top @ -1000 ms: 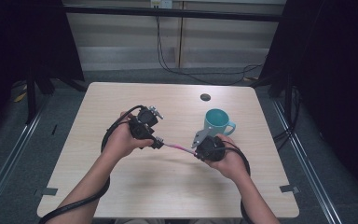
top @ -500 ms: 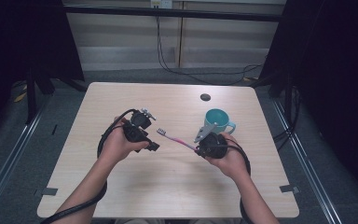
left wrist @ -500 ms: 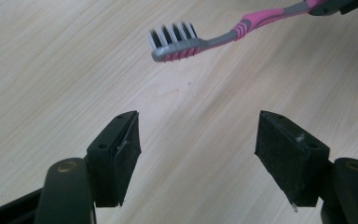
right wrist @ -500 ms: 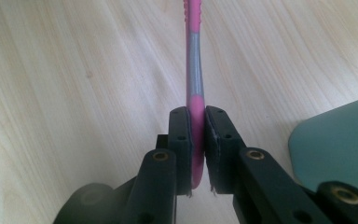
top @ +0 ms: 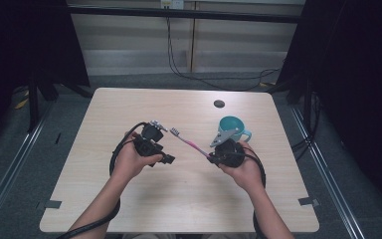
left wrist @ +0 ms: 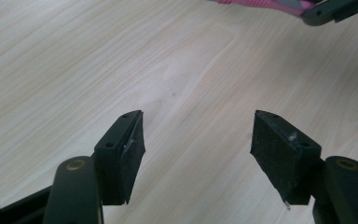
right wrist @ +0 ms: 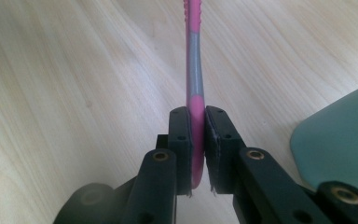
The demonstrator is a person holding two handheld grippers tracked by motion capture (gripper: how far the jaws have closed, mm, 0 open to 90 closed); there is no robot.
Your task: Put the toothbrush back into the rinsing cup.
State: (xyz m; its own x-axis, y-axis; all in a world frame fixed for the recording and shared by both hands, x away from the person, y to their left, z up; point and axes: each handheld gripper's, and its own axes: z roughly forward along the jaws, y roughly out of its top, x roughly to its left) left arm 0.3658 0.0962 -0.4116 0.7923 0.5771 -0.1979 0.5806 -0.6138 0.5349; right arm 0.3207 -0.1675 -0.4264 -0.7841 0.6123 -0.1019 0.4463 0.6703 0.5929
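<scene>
One toothbrush [top: 189,144], one mug [top: 232,128]

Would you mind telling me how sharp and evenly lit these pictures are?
High view: table evenly lit and sharp, surroundings dark. Left gripper view: wood grain crisp, soft glare mid-frame. Right gripper view: pink toothbrush sharp at the right hand-held gripper, teal mug blurred at the edge.

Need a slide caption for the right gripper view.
Right gripper clamps pink toothbrush handle above the wooden table.
</scene>
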